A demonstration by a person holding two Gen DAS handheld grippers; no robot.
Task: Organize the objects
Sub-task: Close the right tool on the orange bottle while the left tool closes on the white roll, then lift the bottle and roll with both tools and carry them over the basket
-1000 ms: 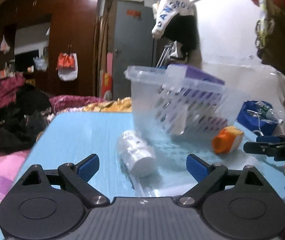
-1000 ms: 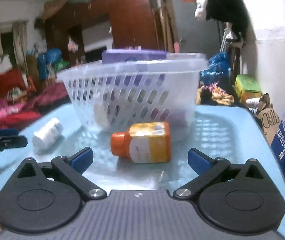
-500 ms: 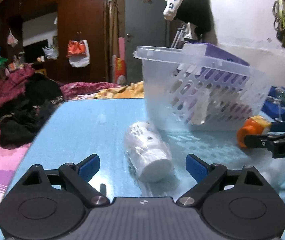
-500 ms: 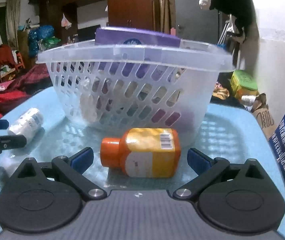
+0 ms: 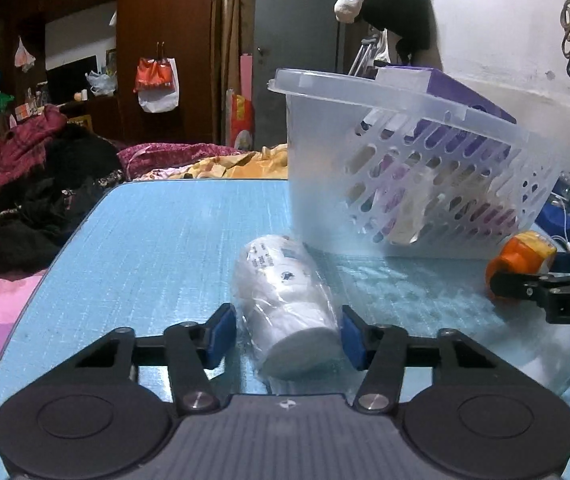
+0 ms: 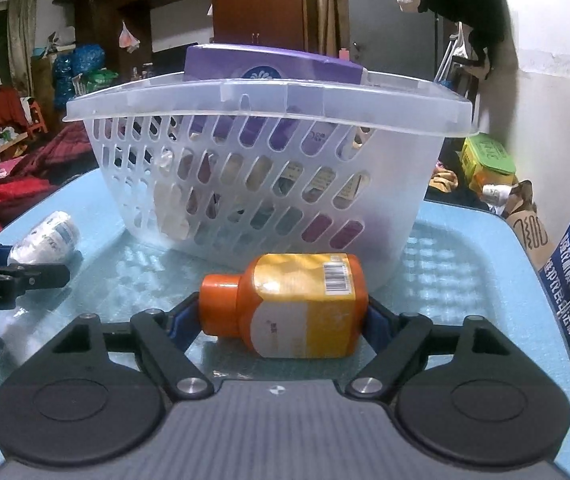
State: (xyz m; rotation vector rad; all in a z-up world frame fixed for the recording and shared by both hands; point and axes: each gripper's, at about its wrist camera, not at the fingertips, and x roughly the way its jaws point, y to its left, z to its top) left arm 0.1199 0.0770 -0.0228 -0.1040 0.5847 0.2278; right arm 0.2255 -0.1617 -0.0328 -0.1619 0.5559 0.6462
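Both tongs grip lying bottles: left tongs [image 5: 287,334] the white bottle [image 5: 285,304], right tongs [image 6: 281,316] the orange bottle [image 6: 285,304].

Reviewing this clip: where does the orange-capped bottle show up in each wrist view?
Left wrist view: the orange-capped bottle lies at the far right edge, partly hidden behind the right gripper.
Right wrist view: the bottle lies on its side at lower centre, cap to the left, between the right gripper's fingers.
Shared landmark: the clear plastic basket stands just behind it in both views.
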